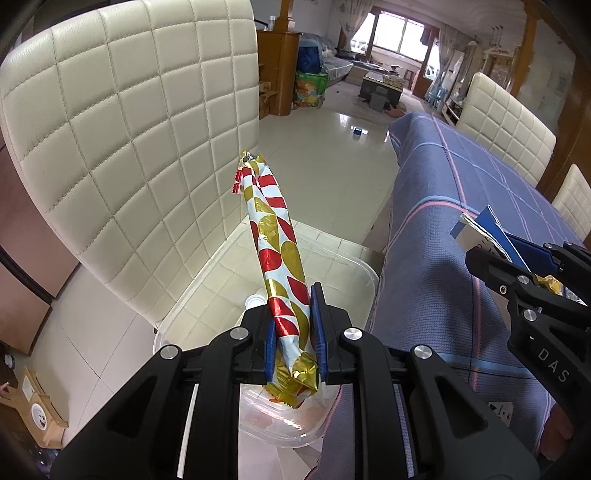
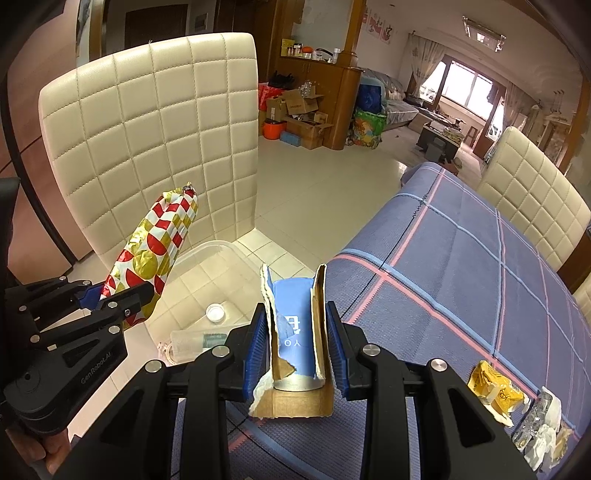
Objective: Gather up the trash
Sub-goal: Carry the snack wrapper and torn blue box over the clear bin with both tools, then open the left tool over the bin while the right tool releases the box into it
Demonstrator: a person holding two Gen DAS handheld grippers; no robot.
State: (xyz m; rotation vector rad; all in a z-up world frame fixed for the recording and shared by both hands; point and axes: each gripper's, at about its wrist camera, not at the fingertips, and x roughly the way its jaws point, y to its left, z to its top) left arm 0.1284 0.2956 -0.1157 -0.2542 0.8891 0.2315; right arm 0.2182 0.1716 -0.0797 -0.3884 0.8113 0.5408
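Above the clear bin (image 1: 343, 266), my left gripper (image 1: 293, 354) pinches the light, crinkly snack wrapper (image 1: 282, 254) low (slippery foil); right gripper (image 2: 295, 354) clamps torn cardboard (image 2: 295, 332).

Daylight is pouring in through the far window (image 1: 400, 35), blowing it out to white and glaring off the floor (image 1: 343, 122). Both fisheye views are bending straight lines and darkening at the corners (heaviest at the rims). The foil wrapper (image 1: 280, 251) is glinting; near things are staying sharp, and shadows are falling soft.
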